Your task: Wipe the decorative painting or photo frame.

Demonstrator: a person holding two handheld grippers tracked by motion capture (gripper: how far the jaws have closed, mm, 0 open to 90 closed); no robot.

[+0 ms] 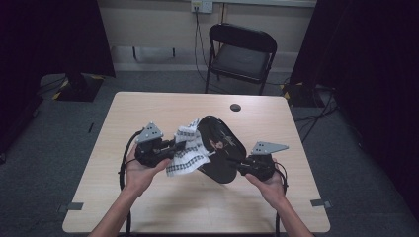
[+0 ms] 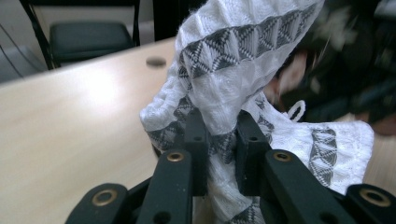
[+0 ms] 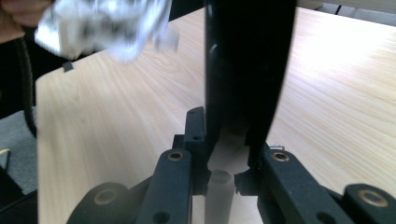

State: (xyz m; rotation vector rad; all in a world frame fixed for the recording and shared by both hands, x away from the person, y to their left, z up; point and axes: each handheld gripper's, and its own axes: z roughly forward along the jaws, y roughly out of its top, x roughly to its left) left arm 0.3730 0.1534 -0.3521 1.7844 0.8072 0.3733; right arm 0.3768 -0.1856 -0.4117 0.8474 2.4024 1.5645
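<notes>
Black tray [image 1: 220,148] tilted, nothing in it; cloth [image 1: 188,150] touching.

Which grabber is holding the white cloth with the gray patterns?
The left gripper: its jaws pinch the white cloth. The right gripper clamps the black tray instead.

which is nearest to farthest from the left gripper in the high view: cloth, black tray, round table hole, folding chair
1. The cloth, clamped in the left gripper, at its right.
2. The black tray, just right of the cloth, tilted up off the table.
3. The round table hole, near the far edge.
4. The folding chair, on the floor beyond the table.
</notes>
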